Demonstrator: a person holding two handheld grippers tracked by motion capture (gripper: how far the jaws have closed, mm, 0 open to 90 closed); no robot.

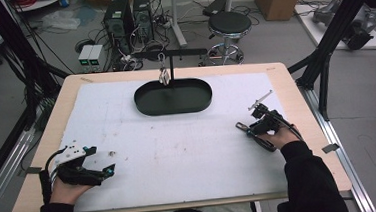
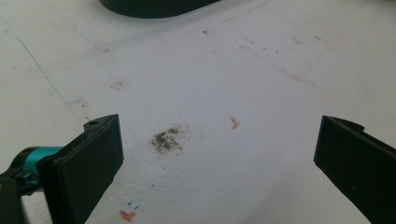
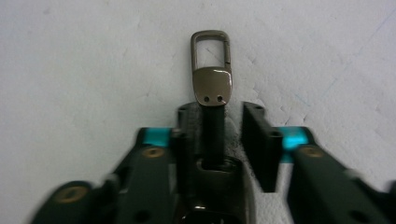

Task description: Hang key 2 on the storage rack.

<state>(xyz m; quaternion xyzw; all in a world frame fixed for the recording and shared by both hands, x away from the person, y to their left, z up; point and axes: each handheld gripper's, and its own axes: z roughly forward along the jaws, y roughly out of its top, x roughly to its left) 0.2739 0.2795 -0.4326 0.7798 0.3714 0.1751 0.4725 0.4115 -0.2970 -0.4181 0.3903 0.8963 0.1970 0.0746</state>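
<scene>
Black oval tray (image 1: 173,98) at twelve o'clock on white mat (image 1: 179,151), black stand (image 1: 170,53) behind it with perhaps keys (image 1: 164,75) hanging, round stool (image 1: 229,24) beyond

A person sits at a wooden table (image 1: 295,86) covered by a white mat (image 1: 179,151). The left gripper (image 1: 108,170) rests low on the mat's left side, its jaws spread apart, near a small dark smudge (image 1: 112,153). The right gripper (image 1: 242,127) sits at the mat's right side, holding a dark metal clasp (image 1: 239,127) that points left. A black oval tray (image 1: 173,97) lies at the far middle, with a T-shaped black stand (image 1: 170,54) rising from it and a small metal piece (image 1: 164,75) hanging from its crossbar.
</scene>
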